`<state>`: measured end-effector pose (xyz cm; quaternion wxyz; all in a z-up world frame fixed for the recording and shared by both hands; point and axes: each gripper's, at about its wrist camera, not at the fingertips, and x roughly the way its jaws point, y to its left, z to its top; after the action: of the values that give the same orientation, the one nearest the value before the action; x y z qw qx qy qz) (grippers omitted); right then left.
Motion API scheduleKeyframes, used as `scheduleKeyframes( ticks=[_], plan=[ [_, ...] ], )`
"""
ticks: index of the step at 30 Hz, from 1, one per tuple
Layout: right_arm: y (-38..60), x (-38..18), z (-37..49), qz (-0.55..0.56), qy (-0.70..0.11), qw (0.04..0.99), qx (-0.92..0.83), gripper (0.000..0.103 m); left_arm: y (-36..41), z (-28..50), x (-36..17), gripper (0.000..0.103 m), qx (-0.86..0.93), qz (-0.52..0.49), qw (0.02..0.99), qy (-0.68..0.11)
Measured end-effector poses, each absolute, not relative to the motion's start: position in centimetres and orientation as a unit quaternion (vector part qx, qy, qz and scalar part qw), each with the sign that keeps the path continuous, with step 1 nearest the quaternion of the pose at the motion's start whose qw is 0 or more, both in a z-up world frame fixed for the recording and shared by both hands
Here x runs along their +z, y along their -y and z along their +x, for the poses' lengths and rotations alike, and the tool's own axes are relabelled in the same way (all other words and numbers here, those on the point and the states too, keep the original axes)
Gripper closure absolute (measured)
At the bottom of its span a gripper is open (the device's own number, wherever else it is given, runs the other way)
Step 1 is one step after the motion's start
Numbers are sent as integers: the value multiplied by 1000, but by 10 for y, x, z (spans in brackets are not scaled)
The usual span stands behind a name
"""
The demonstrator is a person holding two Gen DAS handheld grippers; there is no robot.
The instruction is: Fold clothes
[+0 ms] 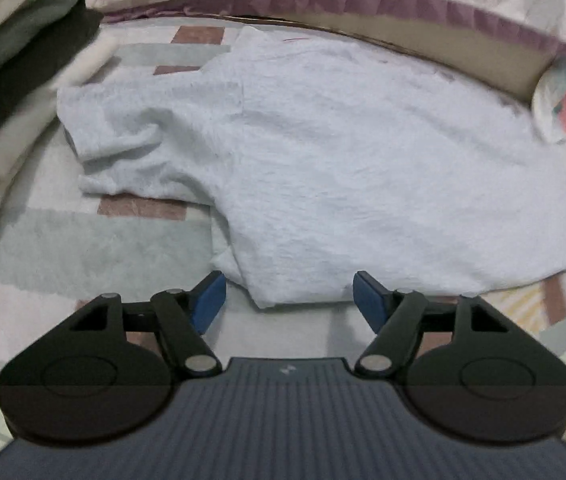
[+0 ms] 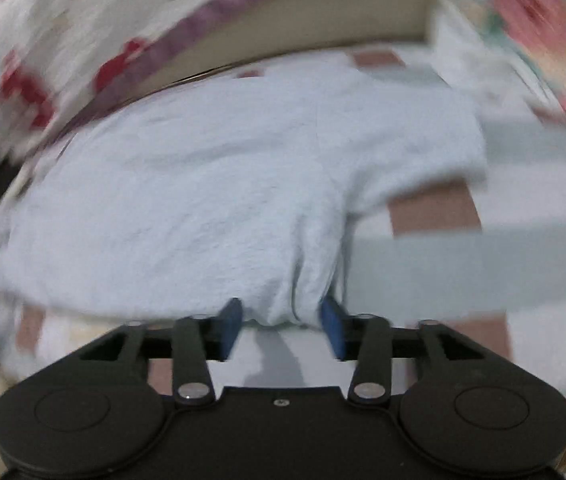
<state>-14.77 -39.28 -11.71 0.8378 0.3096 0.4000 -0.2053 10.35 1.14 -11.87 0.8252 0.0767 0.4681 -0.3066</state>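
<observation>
Shirt [image 1: 323,152] lies spread on the checked bedcover [image 1: 83,240], so you hold both tongs at its near hem, left gripper [image 1: 289,300] wide and empty, right gripper [image 2: 283,326] parted around a bunched corner, apparently not pinching it.

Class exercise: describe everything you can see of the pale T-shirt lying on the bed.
The T-shirt is pale blue-white, of soft, crinkled knit. It lies spread but rumpled on a checked bedcover, one short sleeve bunched at the left in the left wrist view. Its near hem lies between the open left gripper fingers, untouched. In the blurred right wrist view, a gathered hem fold sits between the right gripper fingers, which look parted and not pressing.
</observation>
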Motion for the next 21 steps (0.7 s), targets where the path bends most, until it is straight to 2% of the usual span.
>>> scheduleKeyframes(
  ticks=[5, 6, 7, 8, 9, 10, 13, 15, 19, 21],
  plan=[
    [404, -131, -165, 406, -350, 812, -232, 52, -17, 114, -127, 33, -299, 67, 826, -473],
    [404, -132, -164, 407, -345, 817, -218, 76, -18, 117, -129, 32, -299, 57, 827, -474],
    [403, -128, -164, 395, -333, 833, -199, 93, -19, 122, -130, 34, -303, 50, 827, -472],
    [401, -122, -165, 381, -319, 850, -178, 93, -22, 125, -130, 40, -305, 34, 826, -473],
    [400, -117, -165, 366, -304, 866, -158, 93, -26, 129, -131, 51, -307, 17, 824, -476],
    [403, -111, -168, 361, -295, 871, -154, 93, -29, 132, -131, 87, -308, 0, 822, -478],
    [417, -94, -179, 348, -284, 879, -160, 95, -43, 139, -132, 95, -312, -47, 808, -497],
    [420, -97, -185, 335, -299, 877, -169, 96, -47, 137, -128, 95, -311, -51, 807, -498],
    [401, -114, -179, 282, -365, 866, -191, 97, -36, 125, -120, 101, -294, 43, 824, -483],
    [397, -118, -174, 244, -395, 860, -210, 97, -35, 126, -122, 102, -295, 48, 819, -489]
  ],
)
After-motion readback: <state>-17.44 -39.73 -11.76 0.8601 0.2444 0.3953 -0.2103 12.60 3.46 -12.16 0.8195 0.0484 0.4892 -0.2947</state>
